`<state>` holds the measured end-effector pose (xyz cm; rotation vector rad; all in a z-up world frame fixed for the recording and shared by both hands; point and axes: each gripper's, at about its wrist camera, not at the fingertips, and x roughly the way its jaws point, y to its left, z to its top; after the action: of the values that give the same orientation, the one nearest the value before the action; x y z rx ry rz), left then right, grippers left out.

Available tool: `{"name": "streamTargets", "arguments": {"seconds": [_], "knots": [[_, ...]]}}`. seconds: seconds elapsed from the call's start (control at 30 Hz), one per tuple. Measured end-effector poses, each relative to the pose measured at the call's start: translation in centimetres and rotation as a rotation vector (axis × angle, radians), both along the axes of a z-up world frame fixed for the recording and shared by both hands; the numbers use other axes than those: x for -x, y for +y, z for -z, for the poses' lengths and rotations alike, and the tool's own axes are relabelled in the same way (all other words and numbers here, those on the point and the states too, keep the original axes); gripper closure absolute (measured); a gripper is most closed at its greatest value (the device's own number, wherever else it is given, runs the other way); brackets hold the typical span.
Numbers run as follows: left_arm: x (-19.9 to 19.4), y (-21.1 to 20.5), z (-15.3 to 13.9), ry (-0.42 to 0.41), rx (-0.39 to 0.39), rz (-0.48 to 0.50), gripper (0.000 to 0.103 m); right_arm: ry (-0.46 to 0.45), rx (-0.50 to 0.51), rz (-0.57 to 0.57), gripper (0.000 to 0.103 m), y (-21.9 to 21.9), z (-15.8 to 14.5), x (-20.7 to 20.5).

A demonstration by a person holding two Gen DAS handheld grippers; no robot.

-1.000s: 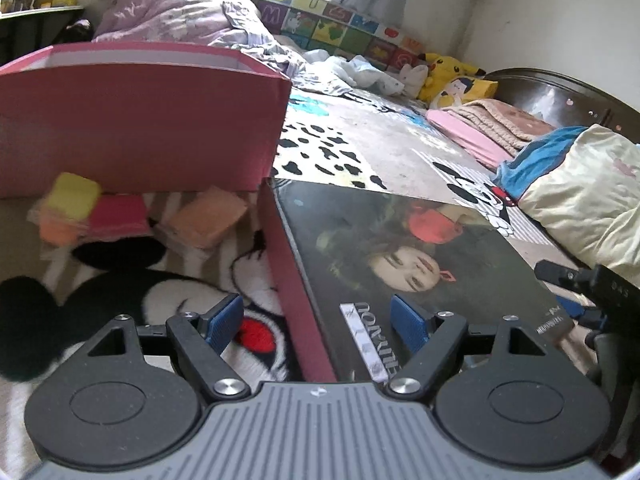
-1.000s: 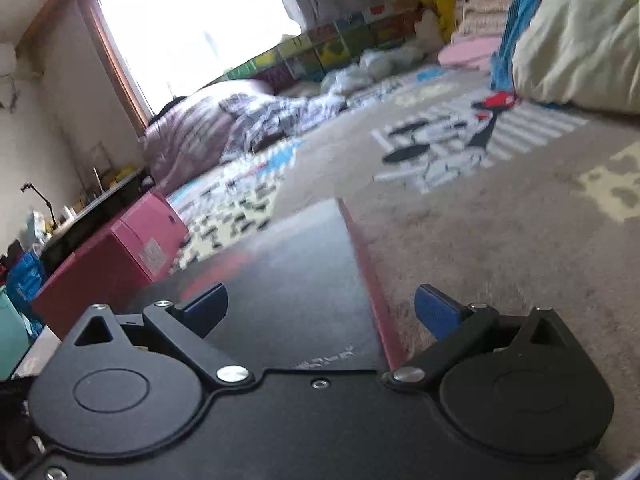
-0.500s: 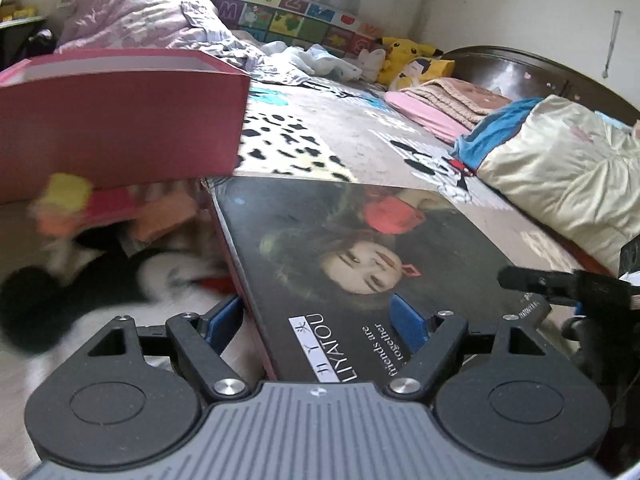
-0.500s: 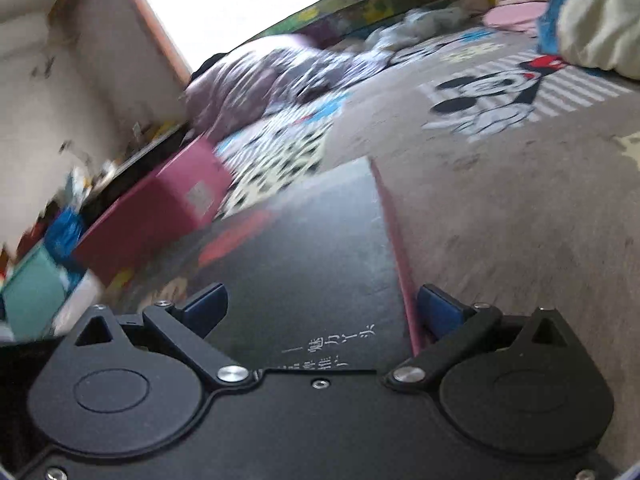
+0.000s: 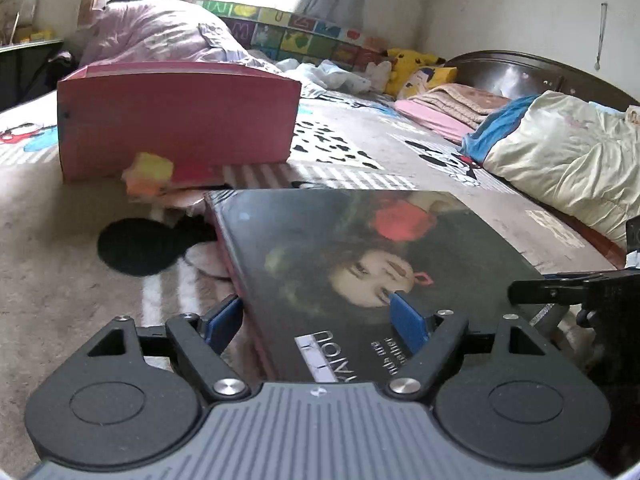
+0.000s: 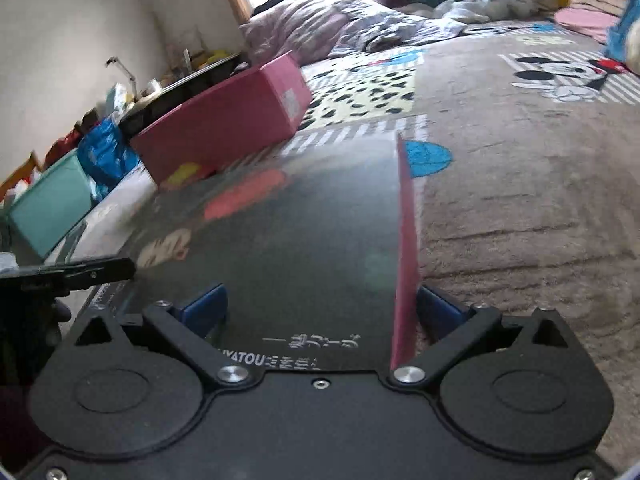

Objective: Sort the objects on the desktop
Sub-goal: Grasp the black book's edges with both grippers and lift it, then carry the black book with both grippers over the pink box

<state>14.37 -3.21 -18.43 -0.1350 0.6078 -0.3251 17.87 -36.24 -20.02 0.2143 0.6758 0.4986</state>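
Both tongs are straddling one big dark book (image 5: 360, 264): my left gripper (image 5: 320, 320) is spanning its red spine corner, my right gripper (image 6: 320, 308) the opposite red edge, jaws spread wide and not visibly pinching, so I cannot tell whether either is truly gripping. I am judging two tools are needed because the cover is too broad for one. Left view is showing the portrait cover and yellow-orange blocks (image 5: 150, 174) at eleven o'clock before the pink box (image 5: 176, 120). Right view alone is revealing a teal bin (image 6: 48, 204) at nine o'clock.
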Motion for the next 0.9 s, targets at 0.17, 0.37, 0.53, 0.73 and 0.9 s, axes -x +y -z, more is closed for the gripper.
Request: {"name": "streamTargets", "arguments": {"seconds": [0.17, 0.37, 0.53, 0.73, 0.9], "knots": [[0.9, 0.2, -1.6, -0.045, -0.015, 0.001, 0.023, -0.005, -0.009, 0.015, 0.000, 0.5, -1.3, 1.2], [1.1, 2.3, -3.5, -0.036, 0.026, -0.040, 0.023, -0.038, -0.014, 0.024, 0.000, 2.7, -3.4, 3.1], [1.4, 4.4, -4.6, -0.036, 0.039, -0.081, 0.023, -0.036, -0.049, 0.036, 0.000, 4.6, -4.4, 2.5], [1.4, 8.1, -6.1, -0.039, 0.077, -0.177, 0.023, -0.057, -0.059, -0.020, 0.000, 8.0, -6.2, 1.1], [1.1, 11.2, -7.4, -0.060, 0.101, -0.231, 0.023, -0.087, -0.073, -0.072, 0.000, 10.8, -7.8, -0.5]]}}
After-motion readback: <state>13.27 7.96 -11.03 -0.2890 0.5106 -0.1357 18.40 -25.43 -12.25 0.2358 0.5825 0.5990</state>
